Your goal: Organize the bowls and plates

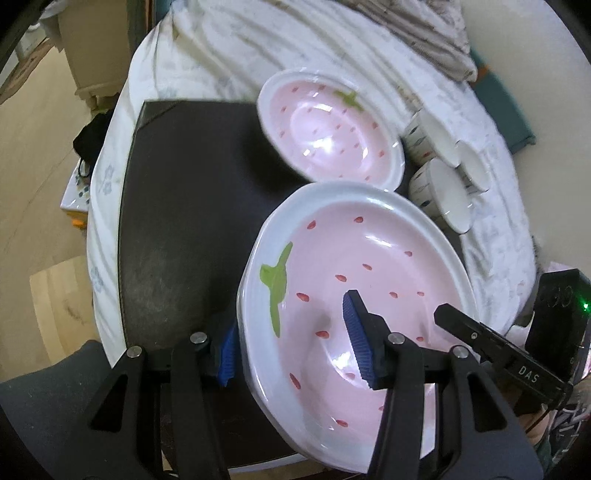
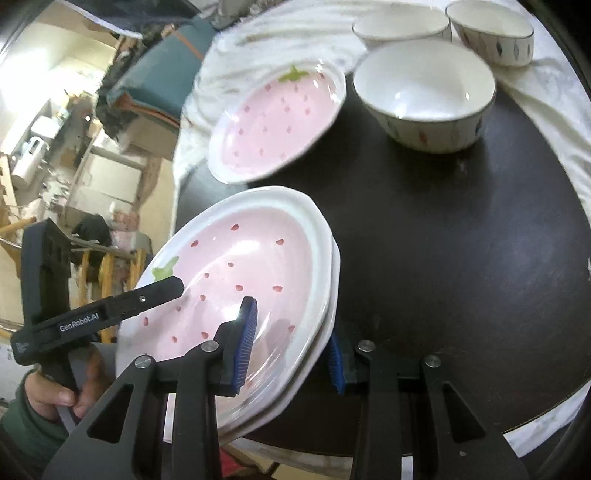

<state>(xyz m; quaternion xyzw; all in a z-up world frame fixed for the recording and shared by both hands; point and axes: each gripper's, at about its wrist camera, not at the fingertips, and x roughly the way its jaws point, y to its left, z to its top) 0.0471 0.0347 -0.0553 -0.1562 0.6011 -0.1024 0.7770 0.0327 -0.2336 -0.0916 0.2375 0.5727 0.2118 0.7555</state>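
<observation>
A stack of pink strawberry plates (image 1: 369, 273) (image 2: 236, 266) sits on the dark mat (image 1: 184, 206) (image 2: 443, 258). My left gripper (image 1: 291, 343) straddles its left rim, one blue pad inside, one outside, jaws wide. My right gripper (image 2: 291, 347) straddles the opposite rim the same way. Another strawberry plate (image 1: 328, 129) (image 2: 277, 125) lies beyond, tilted on the cloth edge. Three white bowls (image 1: 443, 188) (image 2: 424, 96) stand at the far right.
The mat lies on a round table with a wrinkled white cloth (image 1: 221, 55) (image 2: 546, 103). A folded beige cloth (image 1: 424, 33) lies at the back. The floor (image 1: 37, 147) and room clutter (image 2: 74, 129) lie past the table edge.
</observation>
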